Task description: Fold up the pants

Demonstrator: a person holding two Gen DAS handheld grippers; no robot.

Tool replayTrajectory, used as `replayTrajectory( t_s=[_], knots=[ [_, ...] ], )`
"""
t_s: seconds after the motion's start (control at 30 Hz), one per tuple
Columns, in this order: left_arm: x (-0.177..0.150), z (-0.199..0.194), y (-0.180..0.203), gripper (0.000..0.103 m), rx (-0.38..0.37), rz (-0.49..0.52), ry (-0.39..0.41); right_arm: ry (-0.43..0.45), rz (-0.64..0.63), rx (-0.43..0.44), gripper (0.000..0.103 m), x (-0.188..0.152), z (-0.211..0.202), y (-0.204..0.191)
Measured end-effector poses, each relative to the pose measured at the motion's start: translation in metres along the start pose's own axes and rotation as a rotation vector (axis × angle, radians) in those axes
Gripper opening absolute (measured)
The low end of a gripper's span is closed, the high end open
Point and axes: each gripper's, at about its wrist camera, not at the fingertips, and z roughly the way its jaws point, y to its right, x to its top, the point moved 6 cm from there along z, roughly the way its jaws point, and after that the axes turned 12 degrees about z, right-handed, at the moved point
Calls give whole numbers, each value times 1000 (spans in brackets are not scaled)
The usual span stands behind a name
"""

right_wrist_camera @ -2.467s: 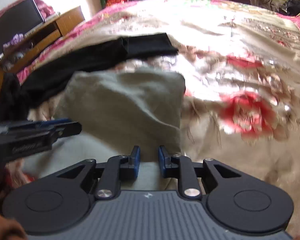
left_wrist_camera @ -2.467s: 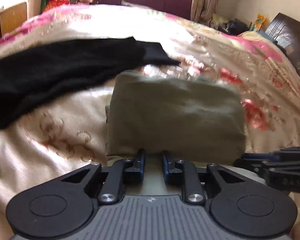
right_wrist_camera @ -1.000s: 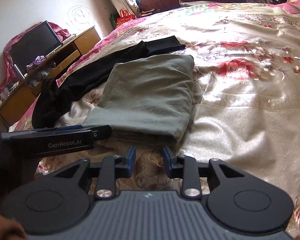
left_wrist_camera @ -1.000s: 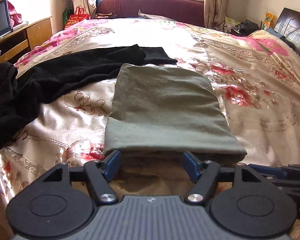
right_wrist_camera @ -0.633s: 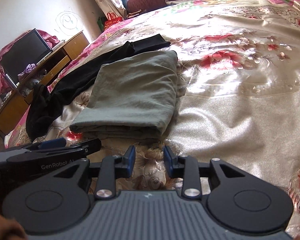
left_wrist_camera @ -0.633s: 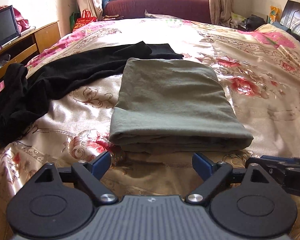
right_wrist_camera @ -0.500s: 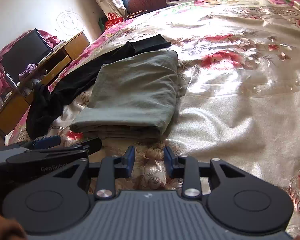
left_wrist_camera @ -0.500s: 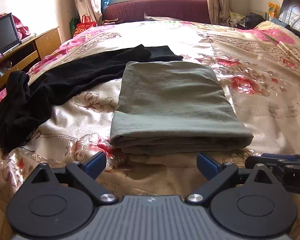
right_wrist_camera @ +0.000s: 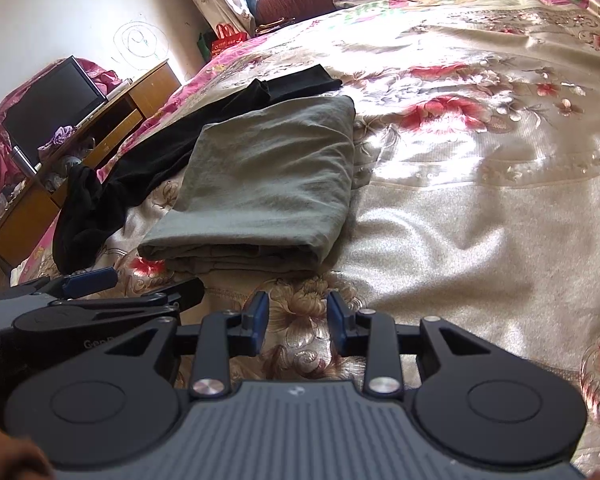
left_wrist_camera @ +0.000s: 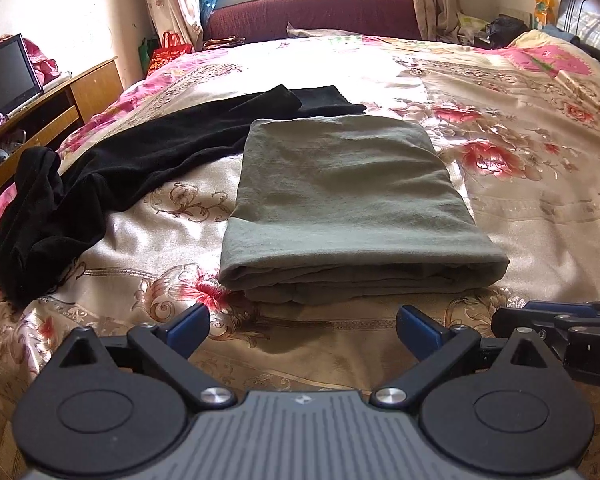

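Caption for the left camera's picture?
Open left gripper hovers before folded green pants on a floral bed.

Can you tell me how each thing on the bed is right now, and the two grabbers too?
green pants: folded into a flat stack, lying on the bed, nothing holding them.
black clothing: unfolded, sprawled and bunched beside the green pants.
left gripper: wide open, has just been opening, empty.
right gripper: partly open, empty, short of the pants.
bedspread: spread out, lightly wrinkled.
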Motion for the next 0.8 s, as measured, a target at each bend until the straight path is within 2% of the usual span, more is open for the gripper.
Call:
replayTrajectory(
  t_s=[0.43, 0.8],
  knots=[
    [-3, 2, -2, 103, -9, -21, -9, -3, -3, 1, 33, -2, 2, 0],
    [-3, 2, 3, 103, -4, 7, -7, 6, -26, -9, 34, -3, 1, -1]
  ],
)
